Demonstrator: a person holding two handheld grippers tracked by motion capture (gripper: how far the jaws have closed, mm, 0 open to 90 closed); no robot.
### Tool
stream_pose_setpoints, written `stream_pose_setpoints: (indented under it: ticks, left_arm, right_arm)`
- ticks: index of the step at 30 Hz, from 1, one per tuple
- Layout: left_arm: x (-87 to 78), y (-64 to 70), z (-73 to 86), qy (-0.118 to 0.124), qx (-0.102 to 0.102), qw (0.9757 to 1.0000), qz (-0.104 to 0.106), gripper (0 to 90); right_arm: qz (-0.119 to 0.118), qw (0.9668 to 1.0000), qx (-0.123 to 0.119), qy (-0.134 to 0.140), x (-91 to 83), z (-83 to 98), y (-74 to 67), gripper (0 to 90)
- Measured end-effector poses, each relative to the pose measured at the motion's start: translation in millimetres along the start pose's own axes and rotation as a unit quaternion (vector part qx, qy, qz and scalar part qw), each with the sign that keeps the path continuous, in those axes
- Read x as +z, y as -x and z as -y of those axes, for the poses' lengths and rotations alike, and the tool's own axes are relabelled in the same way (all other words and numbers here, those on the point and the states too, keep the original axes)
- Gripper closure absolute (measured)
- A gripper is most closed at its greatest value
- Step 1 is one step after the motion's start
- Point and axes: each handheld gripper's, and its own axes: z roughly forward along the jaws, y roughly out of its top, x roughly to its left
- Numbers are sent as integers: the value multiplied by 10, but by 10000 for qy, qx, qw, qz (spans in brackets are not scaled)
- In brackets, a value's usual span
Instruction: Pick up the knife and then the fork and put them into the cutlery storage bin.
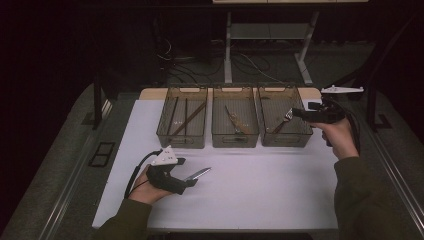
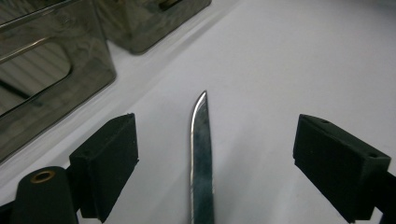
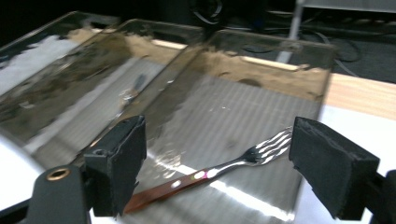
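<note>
Here the sorting of cutlery is in hand. The right gripper [image 1: 300, 113] hangs with jaws wide and empty at the right tray [image 1: 306, 131], where the fork [image 3: 224, 170] lies loose on the floor, tines toward the far wall. The left gripper [image 1: 192, 181] stands wide around the knife [image 2: 201, 163], pads apparently clear of the blade, which rests on the table [image 1: 260, 185]. To grip well, centre the blade between the pads before closing. Lift high enough to clear the near rim of the middle tray [image 1: 235, 140]. Open table lies ahead.
</note>
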Motion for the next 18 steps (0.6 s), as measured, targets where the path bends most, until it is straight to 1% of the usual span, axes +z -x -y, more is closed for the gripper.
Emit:
stream_pose_setpoints:
  ticks: [2,4,6,8,9,11,12,15,18]
  left_arm:
    - [-46,-19,25,-23,-33,10000,-40,161]
    - [-92,-34,58,-66,-43,10000,-45,200]
    - [-129,-43,102,-158,-43,9999,-38,250]
    - [-157,-55,153,-317,4,9995,-2,302]
    - [-165,-58,178,-377,-3,9993,7,324]
    - [-177,-63,215,-476,-33,9989,33,381]
    - [-182,-56,226,-513,-61,9987,3,415]
    - [-192,-49,258,-610,-3,9981,7,485]
    - [-198,-45,284,-762,42,9971,-43,539]
  right_arm:
    - [-35,9999,-117,-25,-45,53,-78,180]
    - [-91,9997,-209,-64,-90,113,-143,180]
    - [-51,9996,-281,-43,-136,181,-205,180]
    - [-182,9994,-275,-56,-181,262,-261,179]
    - [-230,9992,-326,-70,-198,305,-288,179]
    - [-253,9988,-404,-72,-227,390,-347,176]
    - [-281,9987,-416,-73,-243,431,-377,172]
    - [-397,9980,-491,-45,-289,564,-470,172]
    - [-505,9971,-563,-99,-326,697,-581,171]
